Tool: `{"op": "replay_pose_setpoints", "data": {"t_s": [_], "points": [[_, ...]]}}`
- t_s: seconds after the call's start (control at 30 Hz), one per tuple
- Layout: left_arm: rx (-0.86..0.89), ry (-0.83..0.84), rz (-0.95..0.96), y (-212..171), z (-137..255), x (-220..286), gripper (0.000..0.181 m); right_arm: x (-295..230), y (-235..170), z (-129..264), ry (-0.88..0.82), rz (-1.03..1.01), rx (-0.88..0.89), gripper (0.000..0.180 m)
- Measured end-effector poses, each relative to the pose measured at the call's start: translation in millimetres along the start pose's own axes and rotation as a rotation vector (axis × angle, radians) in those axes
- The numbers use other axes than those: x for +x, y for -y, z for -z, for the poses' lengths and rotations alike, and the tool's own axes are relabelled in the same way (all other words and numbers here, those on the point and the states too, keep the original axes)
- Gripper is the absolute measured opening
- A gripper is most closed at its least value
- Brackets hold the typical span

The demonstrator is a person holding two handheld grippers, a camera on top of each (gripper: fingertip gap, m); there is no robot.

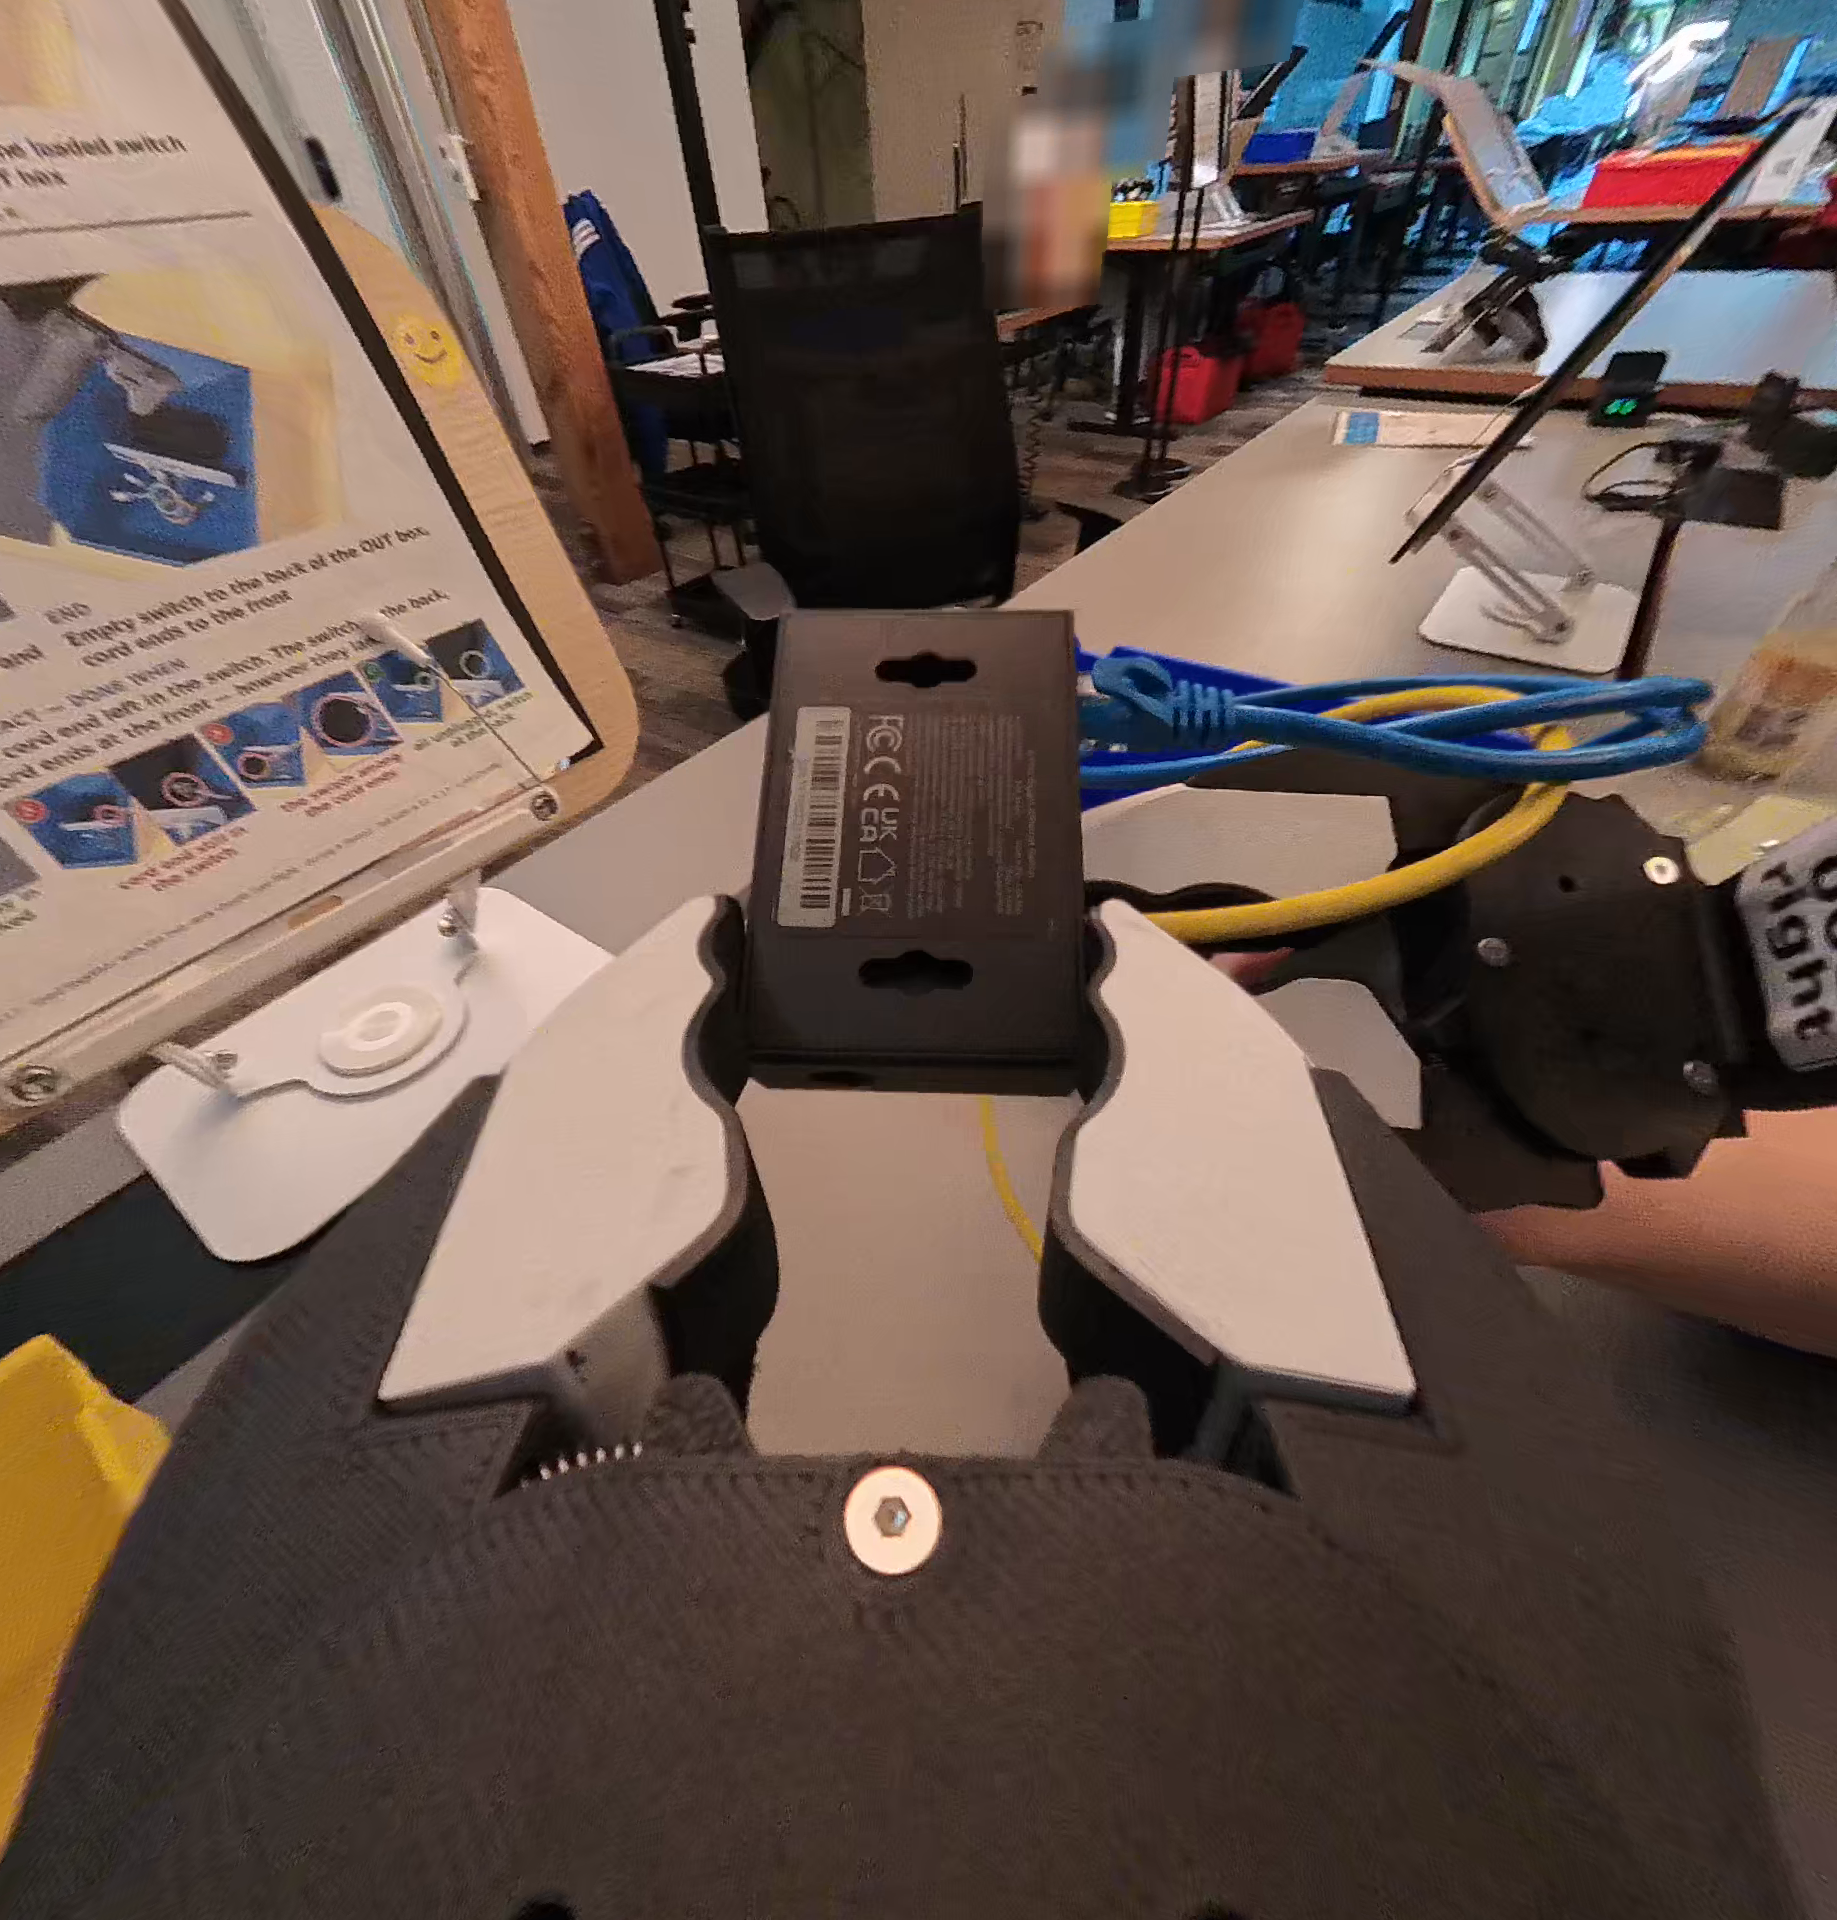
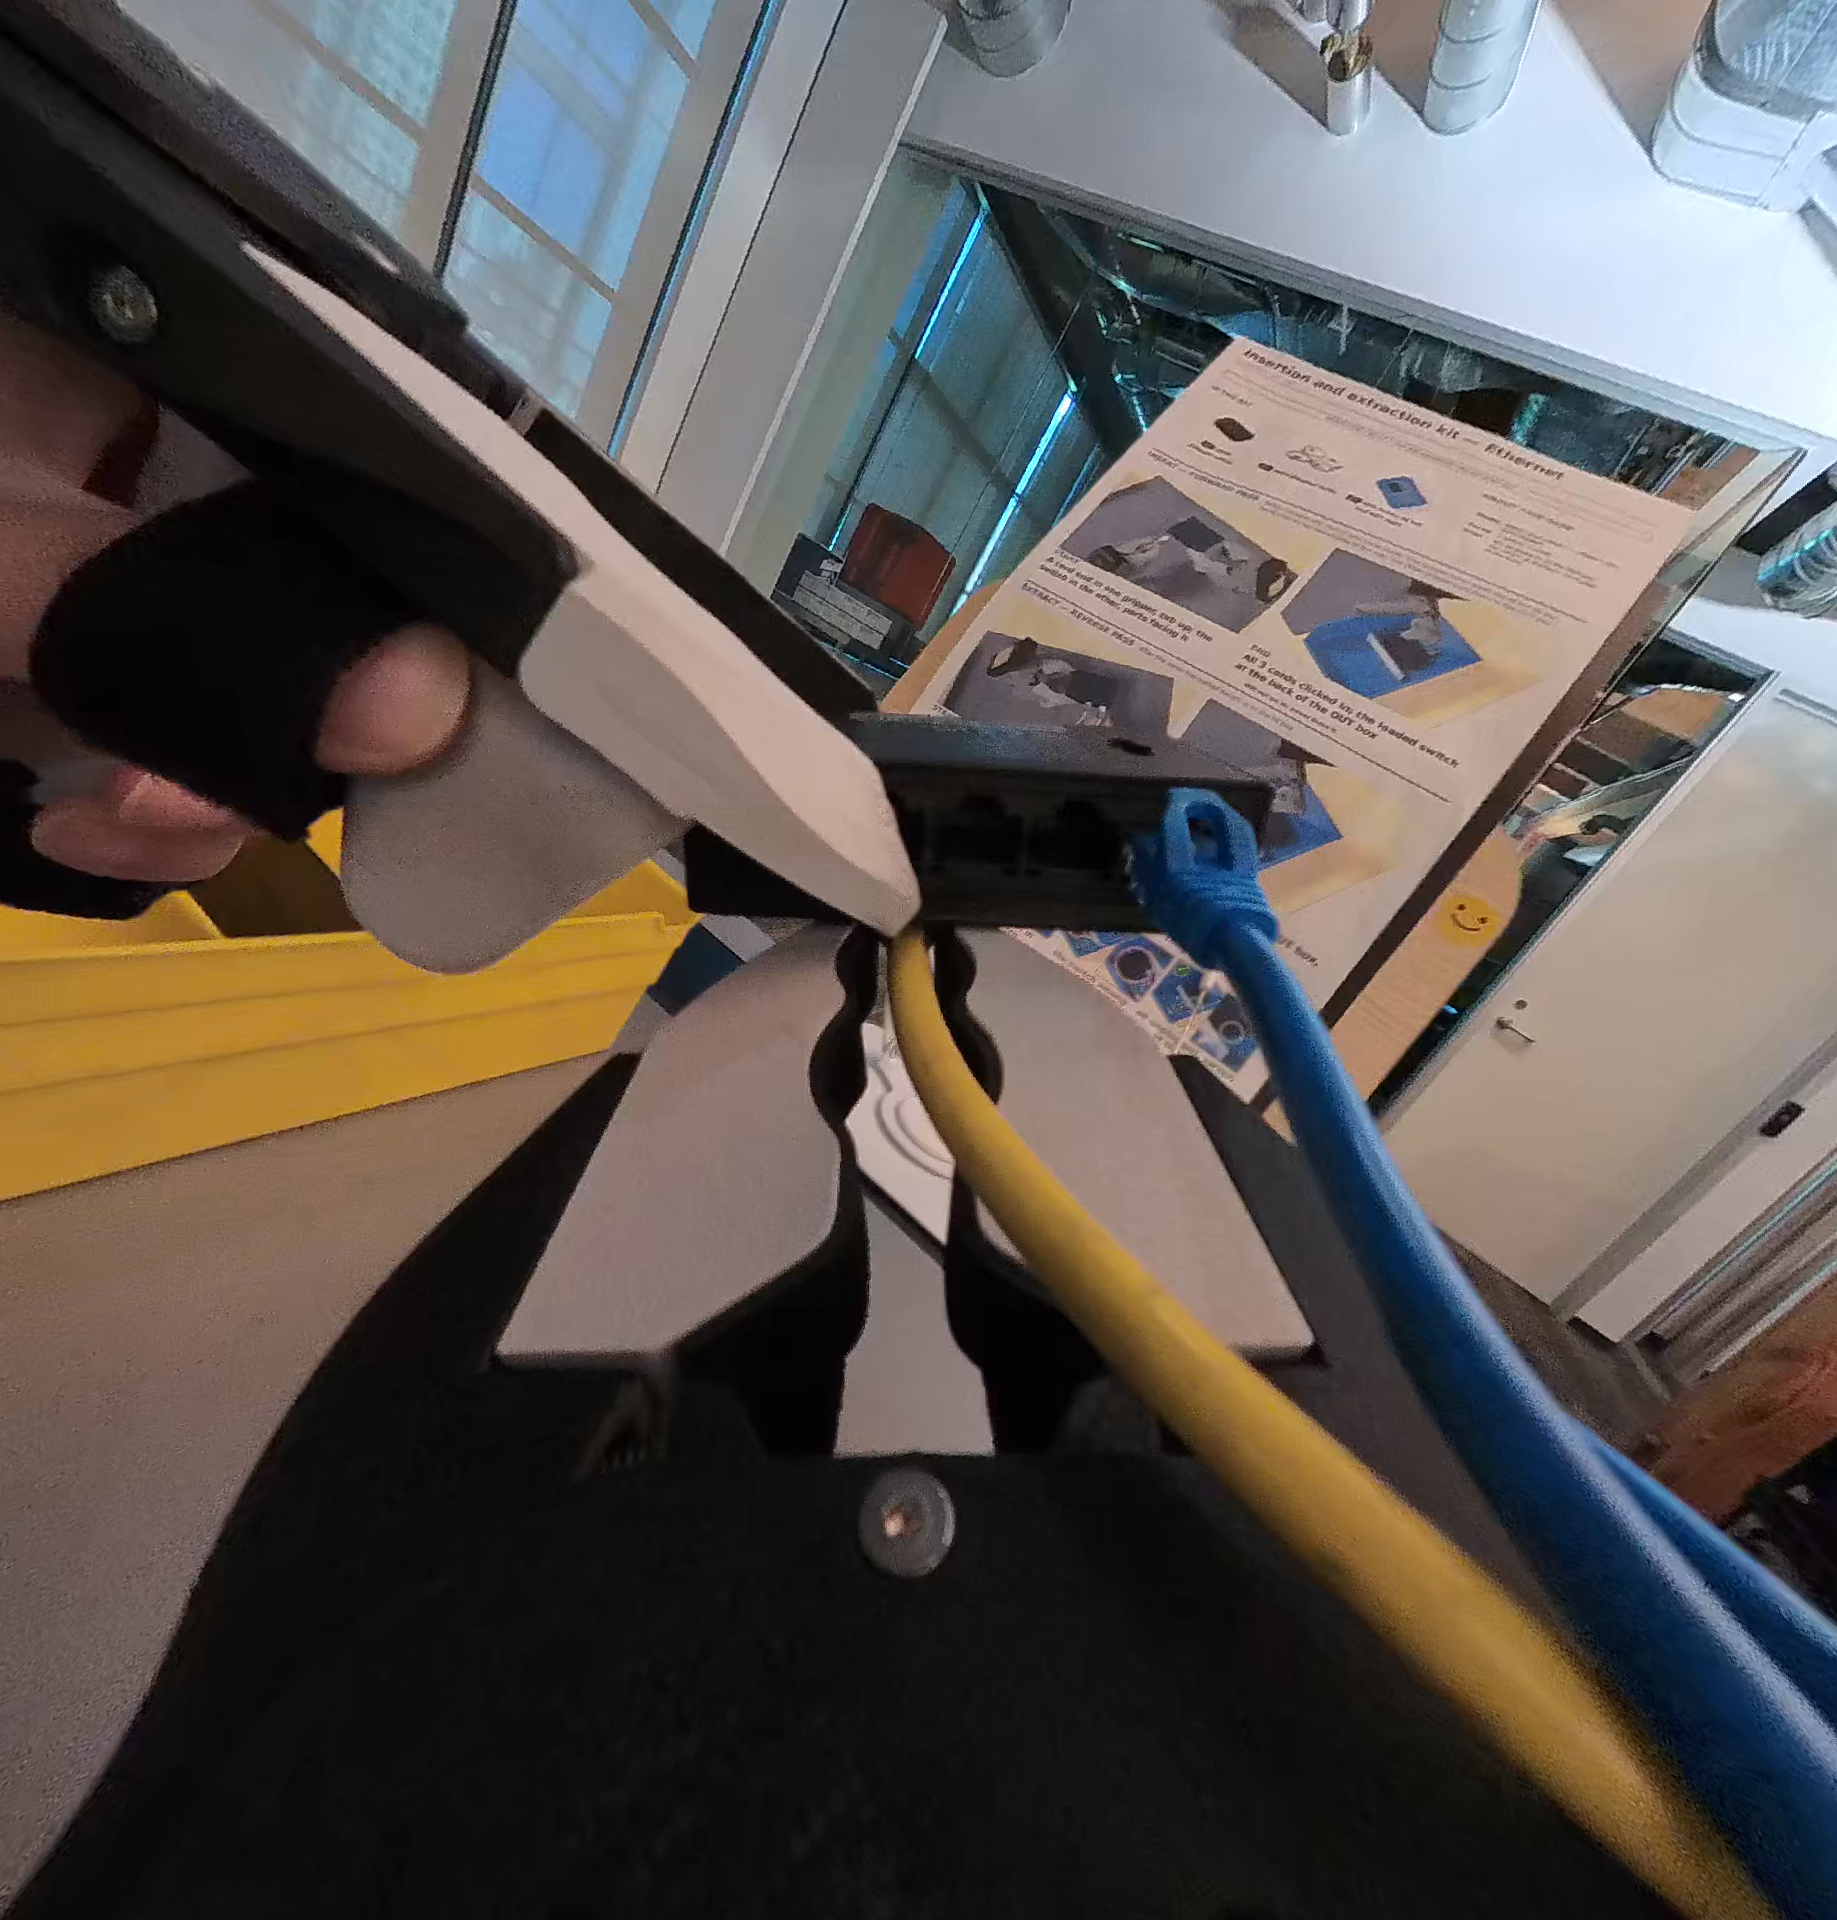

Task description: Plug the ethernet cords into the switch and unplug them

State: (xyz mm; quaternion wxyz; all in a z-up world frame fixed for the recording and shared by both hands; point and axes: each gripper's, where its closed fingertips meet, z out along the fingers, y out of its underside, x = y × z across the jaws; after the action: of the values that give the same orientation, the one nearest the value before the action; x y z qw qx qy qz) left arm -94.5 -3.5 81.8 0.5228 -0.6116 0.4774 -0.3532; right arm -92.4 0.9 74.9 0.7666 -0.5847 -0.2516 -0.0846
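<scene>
My left gripper (image 1: 909, 997) is shut on the black switch (image 1: 914, 831) and holds it above the table, underside up. In the right wrist view the switch (image 2: 1049, 831) shows its port row. A blue cord (image 2: 1200, 862) has its plug at the right-end port, and it loops off to the right in the left wrist view (image 1: 1413, 717). My right gripper (image 2: 909, 956) is shut on the yellow cord (image 2: 955, 1091) just below the ports. The yellow plug is hidden behind the left gripper's finger (image 2: 706, 748), so I cannot tell whether it is seated.
An instruction board (image 1: 218, 571) on a white stand rises at the left. A yellow bin (image 1: 31, 1558) is at the near left and a blue bin (image 1: 1132, 769) lies behind the switch. The grey table (image 1: 1257, 540) runs back right, with a black chair (image 1: 862, 416) beyond. The tips of both grippers are at nearly the same place.
</scene>
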Motion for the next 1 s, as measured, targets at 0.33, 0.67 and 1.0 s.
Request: {"op": "replay_pose_setpoints", "data": {"t_s": [0.33, 0.67, 1.0], "points": [[0.008, -0.011, -0.069, -3.0, 0.7, 1.3, 0.062, -4.7, 2.4, 0.7, -0.004, 0.075, 0.022, 0.010], [0.110, 0.112, -0.178, 15.7, 11.6, -11.4, 0.060, -8.3, 8.7, 0.7, 0.023, 0.132, 0.028, 0.011], [0.144, 0.202, 0.032, 13.8, 35.4, -64.5, 0.060, -7.4, 49.3, 19.5, -0.055, 0.270, 0.176, 0.010]]}}
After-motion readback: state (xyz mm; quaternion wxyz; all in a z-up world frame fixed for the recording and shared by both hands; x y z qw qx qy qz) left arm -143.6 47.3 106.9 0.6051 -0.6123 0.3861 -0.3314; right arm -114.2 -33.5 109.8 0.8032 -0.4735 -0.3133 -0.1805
